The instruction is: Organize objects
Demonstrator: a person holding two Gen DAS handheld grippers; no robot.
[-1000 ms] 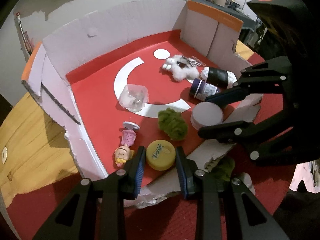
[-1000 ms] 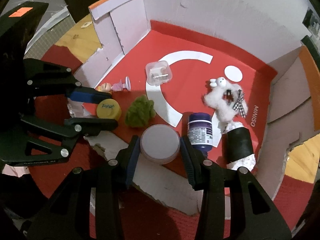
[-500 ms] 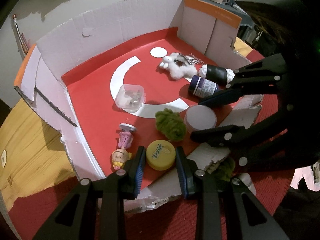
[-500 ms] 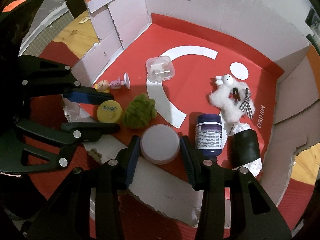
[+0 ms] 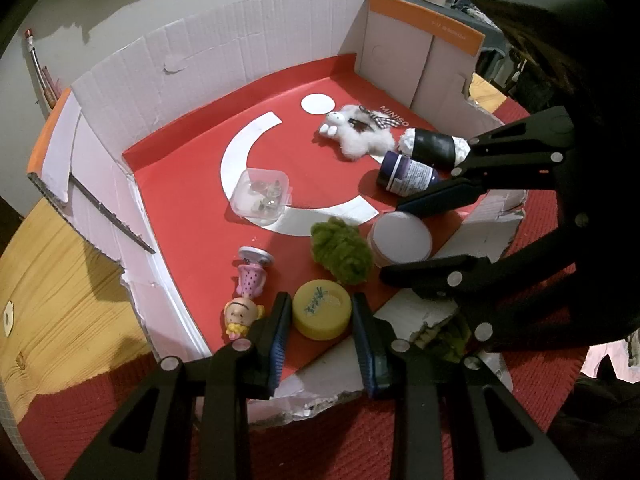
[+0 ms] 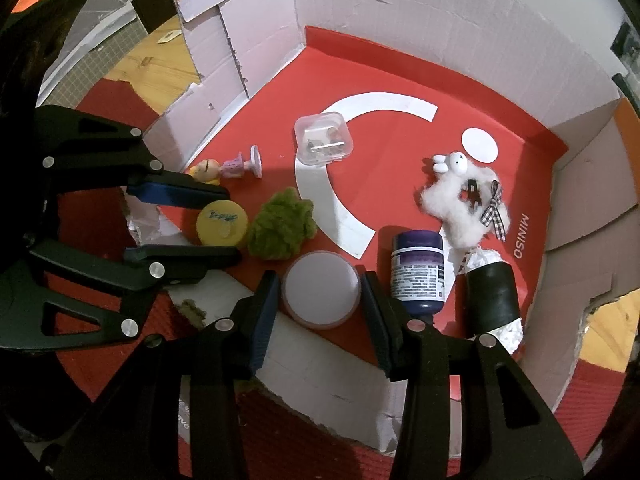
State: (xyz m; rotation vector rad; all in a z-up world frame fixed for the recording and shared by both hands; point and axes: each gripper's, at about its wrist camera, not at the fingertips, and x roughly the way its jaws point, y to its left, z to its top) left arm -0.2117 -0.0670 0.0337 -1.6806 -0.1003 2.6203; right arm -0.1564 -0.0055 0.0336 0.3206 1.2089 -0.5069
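Inside the red box [image 5: 192, 216], the left hand-held gripper [image 5: 322, 316] pinches the yellow lid [image 5: 322, 310]. Beside that lid, the right hand-held gripper [image 6: 318, 290] stands spread around the white lid [image 6: 320, 288].

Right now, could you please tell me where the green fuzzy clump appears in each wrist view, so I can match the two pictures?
Left wrist view: the green fuzzy clump lies just right of centre, above the yellow lid and left of the white round container.
Right wrist view: it lies left of centre, between the yellow lid and the white round container.
Shared landmark: the clear plastic case on the white arc.
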